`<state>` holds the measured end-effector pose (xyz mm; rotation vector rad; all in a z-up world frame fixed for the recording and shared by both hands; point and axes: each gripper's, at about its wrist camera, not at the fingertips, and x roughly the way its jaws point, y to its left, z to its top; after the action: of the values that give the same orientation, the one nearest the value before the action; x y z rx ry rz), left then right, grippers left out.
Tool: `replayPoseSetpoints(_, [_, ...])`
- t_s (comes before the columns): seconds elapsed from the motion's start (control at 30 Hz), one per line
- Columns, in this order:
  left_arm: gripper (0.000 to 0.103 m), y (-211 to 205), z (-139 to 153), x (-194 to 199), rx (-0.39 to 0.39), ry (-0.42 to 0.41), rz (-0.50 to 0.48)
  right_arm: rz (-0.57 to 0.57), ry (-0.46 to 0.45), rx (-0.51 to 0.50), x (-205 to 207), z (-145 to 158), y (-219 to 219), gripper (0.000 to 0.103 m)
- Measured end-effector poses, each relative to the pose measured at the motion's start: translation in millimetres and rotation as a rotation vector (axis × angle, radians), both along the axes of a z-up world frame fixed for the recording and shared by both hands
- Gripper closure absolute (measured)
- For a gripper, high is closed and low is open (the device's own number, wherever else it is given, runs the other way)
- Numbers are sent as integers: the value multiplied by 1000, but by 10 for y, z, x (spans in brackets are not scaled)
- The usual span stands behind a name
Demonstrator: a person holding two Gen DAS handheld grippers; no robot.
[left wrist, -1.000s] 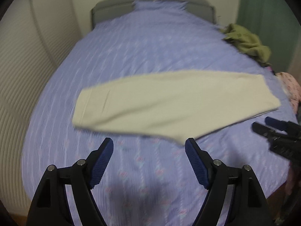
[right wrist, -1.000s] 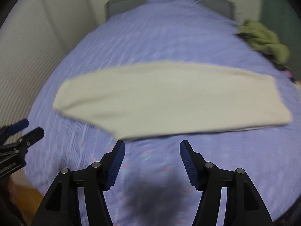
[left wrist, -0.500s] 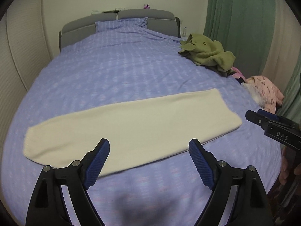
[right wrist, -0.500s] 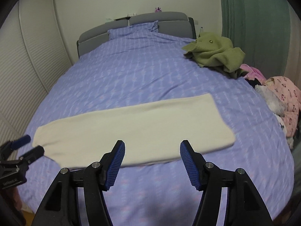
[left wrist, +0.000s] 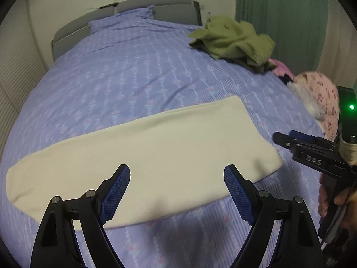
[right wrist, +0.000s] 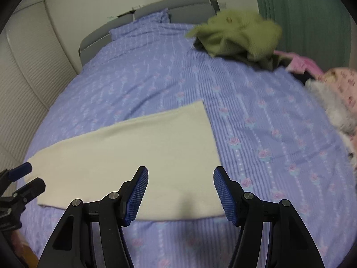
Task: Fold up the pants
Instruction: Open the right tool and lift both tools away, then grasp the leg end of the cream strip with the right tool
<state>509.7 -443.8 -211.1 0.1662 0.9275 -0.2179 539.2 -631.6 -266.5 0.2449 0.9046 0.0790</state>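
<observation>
Both cameras swing right; the pants (left wrist: 142,156) slide leftward in view (nearer too); the right gripper (right wrist: 180,192) now sits over their right end.

Bare bedspread (right wrist: 256,134) lies open beyond the right end of the cream pants (left wrist: 145,156) and all the way up to the headboard (left wrist: 133,6). The right edge is crowded by a green sweater (left wrist: 234,38) and pink clothes (right wrist: 339,84). The near strip of cover in front of both gaping grippers is unblocked.
</observation>
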Motion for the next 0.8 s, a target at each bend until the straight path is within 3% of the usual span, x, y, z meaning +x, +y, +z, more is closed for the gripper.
replayPoseSetpoints(0.2, [17, -399, -342, 221, 34, 33, -41, -20, 66, 102, 282, -567, -302, 41])
replayPoseSetpoints(0.37, [17, -655, -606, 382, 55, 58, -73, -21, 87, 180, 369, -847, -462, 42])
replayPoseSetpoints(0.43, [17, -733, -675, 453, 58, 66, -80, -17, 102, 232, 409, -966, -524, 44])
replayPoseSetpoints(0.53, [17, -779, -712, 515, 52, 69, -87, -24, 145, 395, 420, -1245, -653, 45])
replayPoseSetpoints(0.63, [17, -775, -712, 527, 31, 70, -91, -33, 112, 464, 313, -1333, -775, 57])
replayPoseSetpoints(0.7, [17, -784, -741, 545, 19, 80, -96, -32, 113, 552, 246, -1413, -865, 59])
replayPoseSetpoints(0.8, [17, -827, -812, 598, 24, 92, -107, 2, 123, 599, 255, -1479, -893, 59])
